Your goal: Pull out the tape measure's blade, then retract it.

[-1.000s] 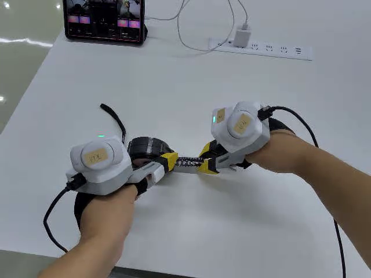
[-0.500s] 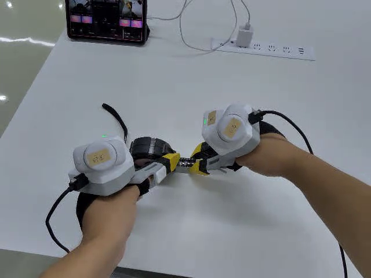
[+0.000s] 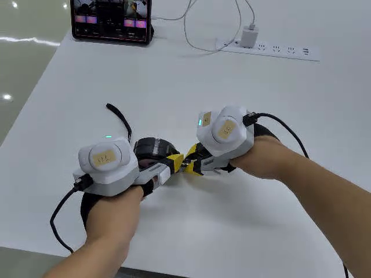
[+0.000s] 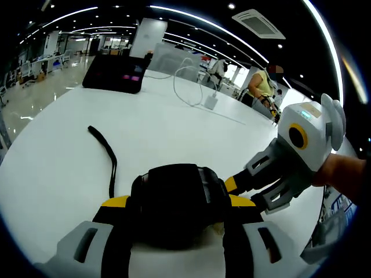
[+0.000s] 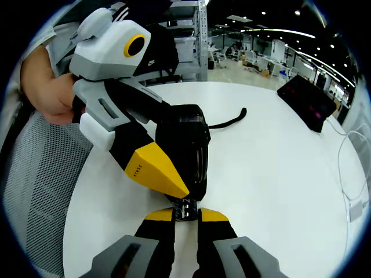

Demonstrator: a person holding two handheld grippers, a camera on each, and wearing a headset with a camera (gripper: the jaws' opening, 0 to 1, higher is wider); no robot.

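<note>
The tape measure (image 3: pixel 153 148), a round black case, is rested on the white table (image 3: pixel 243 98) near its front edge and is clamped between the jaws of the left gripper (image 3: pixel 167 162). In the left gripper view the case is pressed against both yellow-tipped jaws, and its lower part is hidden by them. In the head view much of the case is covered by that gripper's white housing, so little more than its upper rim can be seen.

The right gripper (image 5: pixel 185 216) is held just beside the case, its jaws drawn nearly together and closed on the blade (image 5: pixel 185 208). A very short, dark stretch of blade is exposed between the case and the yellow tips. The blade's end hook is buried between the jaws and cannot be made out. In the right gripper view the case's mouth is concealed by one jaw of the left gripper, which is laid across the case's side.

A black strap (image 3: pixel 118 119) is trailed from the case across the table. At the far edge a tablet (image 3: pixel 112 17) is cut off by the frame's top, its screen too small to be read. A power strip (image 3: pixel 269 50) with a charger (image 3: pixel 249 37) plugged in is seen beside it.
</note>
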